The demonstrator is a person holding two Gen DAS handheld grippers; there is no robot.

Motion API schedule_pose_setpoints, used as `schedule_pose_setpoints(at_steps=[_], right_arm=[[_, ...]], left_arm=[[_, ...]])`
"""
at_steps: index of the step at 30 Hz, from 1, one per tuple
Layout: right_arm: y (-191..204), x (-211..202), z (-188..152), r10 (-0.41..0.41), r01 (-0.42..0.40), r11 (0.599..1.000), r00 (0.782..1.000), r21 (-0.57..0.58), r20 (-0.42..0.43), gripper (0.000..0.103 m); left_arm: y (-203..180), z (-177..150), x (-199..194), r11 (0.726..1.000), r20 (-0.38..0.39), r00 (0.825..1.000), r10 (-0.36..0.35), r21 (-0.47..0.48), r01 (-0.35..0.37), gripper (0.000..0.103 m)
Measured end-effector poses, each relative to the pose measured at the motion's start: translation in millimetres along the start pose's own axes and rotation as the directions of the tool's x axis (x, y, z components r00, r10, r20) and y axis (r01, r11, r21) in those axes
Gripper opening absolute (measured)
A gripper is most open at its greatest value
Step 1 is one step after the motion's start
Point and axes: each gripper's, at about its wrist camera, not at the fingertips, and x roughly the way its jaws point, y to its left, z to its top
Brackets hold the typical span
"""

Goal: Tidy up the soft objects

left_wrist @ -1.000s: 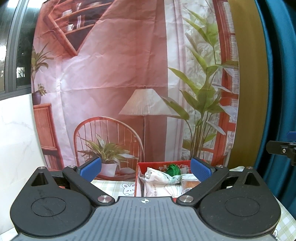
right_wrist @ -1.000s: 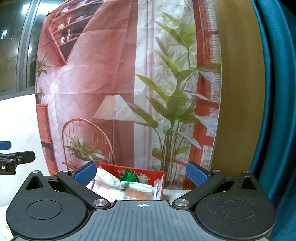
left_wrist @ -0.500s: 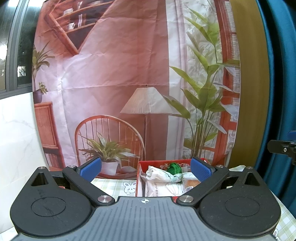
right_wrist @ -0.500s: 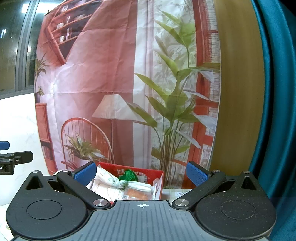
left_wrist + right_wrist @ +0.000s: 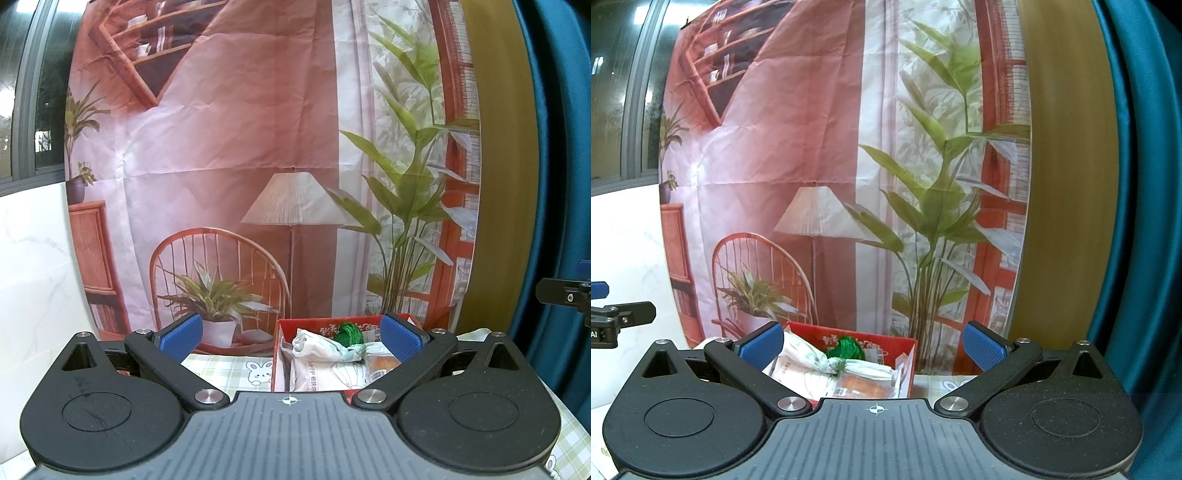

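Observation:
A red box stands on the checked tablecloth ahead, also in the right wrist view. In it lie a knotted white-green plastic bag, a green yarn bundle, white printed packets and an orange packet. My left gripper is open and empty, held back from the box. My right gripper is open and empty, also short of the box. Each gripper's tip shows at the edge of the other's view.
A printed backdrop of a chair, lamp and plants hangs right behind the box. A teal curtain is at the right. A white marble wall is at the left. The tablecloth has rabbit prints.
Both views have shifted slightly, the box sitting a little lower in the frames. Nothing was grasped or released.

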Motion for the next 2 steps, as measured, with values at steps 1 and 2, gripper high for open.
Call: schedule_pose_setpoints(at_steps=[1,2], right_arm=[[-0.6,0.2,-1.1,-0.001,0.001,1.000,1.000,0.000,-0.001,0.103],[-0.7,0.2,-1.0,-0.001,0.001,1.000,1.000,0.000,-0.001,0.103]], left_arm=[[0.2,-0.2,0.1,1.000,-0.001,1.000,0.000,0.000,0.000,0.103],[0.2,-0.4,0.0,1.000,-0.001,1.000,0.001,0.001,-0.001,0.103]])
